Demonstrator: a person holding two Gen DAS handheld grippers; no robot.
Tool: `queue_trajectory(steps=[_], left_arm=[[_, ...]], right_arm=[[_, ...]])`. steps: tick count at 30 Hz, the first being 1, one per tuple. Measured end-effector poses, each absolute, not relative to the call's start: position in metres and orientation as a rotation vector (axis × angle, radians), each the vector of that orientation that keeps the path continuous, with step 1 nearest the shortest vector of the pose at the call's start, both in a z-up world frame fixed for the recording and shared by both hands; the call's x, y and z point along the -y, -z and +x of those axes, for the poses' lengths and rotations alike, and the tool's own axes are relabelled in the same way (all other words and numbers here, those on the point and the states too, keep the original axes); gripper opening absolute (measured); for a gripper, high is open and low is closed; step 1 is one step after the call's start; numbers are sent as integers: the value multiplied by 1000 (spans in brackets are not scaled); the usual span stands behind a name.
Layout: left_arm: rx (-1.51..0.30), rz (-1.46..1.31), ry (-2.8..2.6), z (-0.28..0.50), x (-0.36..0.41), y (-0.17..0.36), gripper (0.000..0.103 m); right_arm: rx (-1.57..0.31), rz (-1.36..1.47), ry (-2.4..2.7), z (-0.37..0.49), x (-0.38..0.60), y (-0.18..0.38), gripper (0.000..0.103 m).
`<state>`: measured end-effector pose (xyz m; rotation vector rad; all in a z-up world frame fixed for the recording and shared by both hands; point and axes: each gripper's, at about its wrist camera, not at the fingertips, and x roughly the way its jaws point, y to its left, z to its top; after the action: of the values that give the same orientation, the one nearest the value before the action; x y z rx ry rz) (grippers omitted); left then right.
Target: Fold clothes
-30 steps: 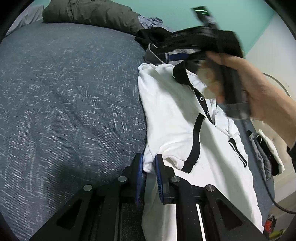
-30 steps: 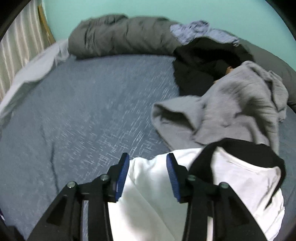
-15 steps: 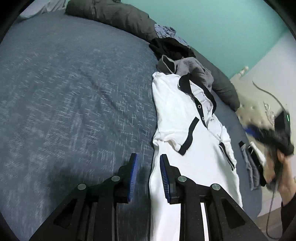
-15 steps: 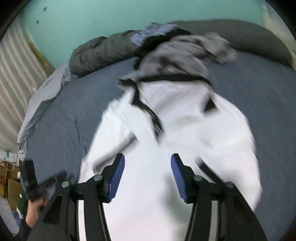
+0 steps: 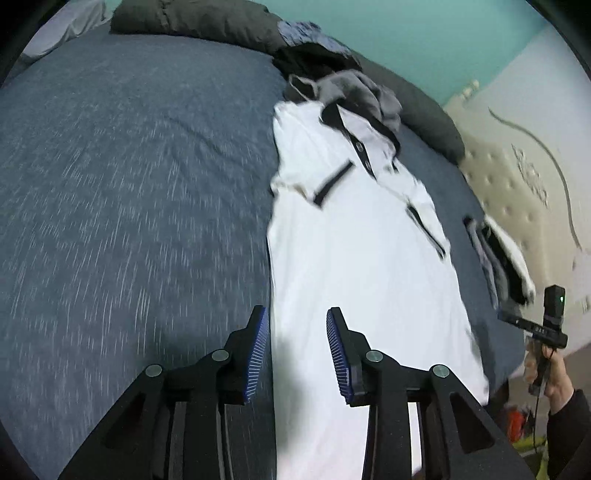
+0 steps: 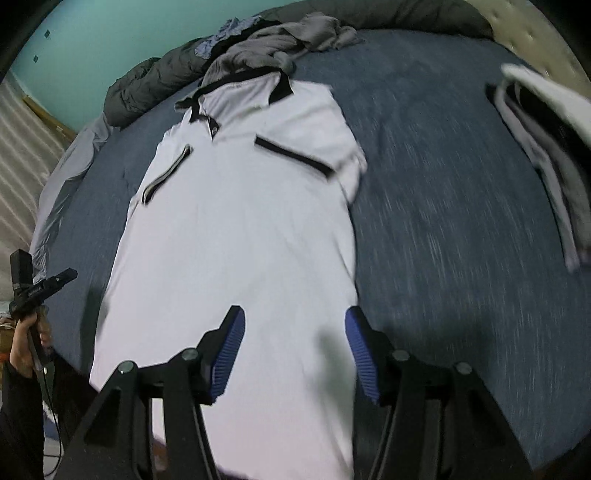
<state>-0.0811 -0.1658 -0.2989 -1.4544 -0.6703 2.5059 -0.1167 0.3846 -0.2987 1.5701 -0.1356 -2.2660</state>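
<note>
Now the white polo shirt (image 5: pixel 354 258) lies flat and face up on the blue-grey bedspread (image 5: pixel 129 184), its black collar (image 6: pixel 236 79) toward the heap of clothes at the far side and its hem toward the near edge of the bed. Both short sleeves, edged in black, are folded in over the chest.

In the left wrist view the left gripper (image 5: pixel 297 349) hangs above the shirt's lower left part with its blue-padded fingers (image 5: pixel 256 350) spread apart and nothing between them; one finger is over the shirt's left edge, the other over white cloth. In the right wrist view the right gripper (image 6: pixel 295 354) hovers over the lower right part of the shirt, its fingers (image 6: pixel 227 354) likewise parted and empty, with the right-hand one near the shirt's right edge. Whether either touches the cloth I cannot tell.

Beyond the collar a crumpled grey garment (image 6: pixel 280 40) touches the shirt's top, with a black garment (image 5: pixel 314 59) and a dark olive duvet (image 5: pixel 207 18) behind it. A small stack of folded clothes (image 5: pixel 498 258) sits on the bedspread to the right of the shirt, apart from it. Each view also catches the person's other hand (image 5: pixel 550 373) gripping a handle at the picture's edge.
</note>
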Motion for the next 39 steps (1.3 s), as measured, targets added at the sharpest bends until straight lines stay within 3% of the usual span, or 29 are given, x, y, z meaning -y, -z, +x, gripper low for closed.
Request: queue_trajectory(steps=[2,10,39], left_arm=[[661,-1494,-2477,-62,162,299,45],[607,-1630,-2402,-6,149,310,48],[514,-1879,-2237,46,124,359,49]], right_arm=[[143,1594,2244,-100,-395,303,61],[159,1677,2175,-49,-425,328,61],[171,1839,2046,-12,-439,360,61]])
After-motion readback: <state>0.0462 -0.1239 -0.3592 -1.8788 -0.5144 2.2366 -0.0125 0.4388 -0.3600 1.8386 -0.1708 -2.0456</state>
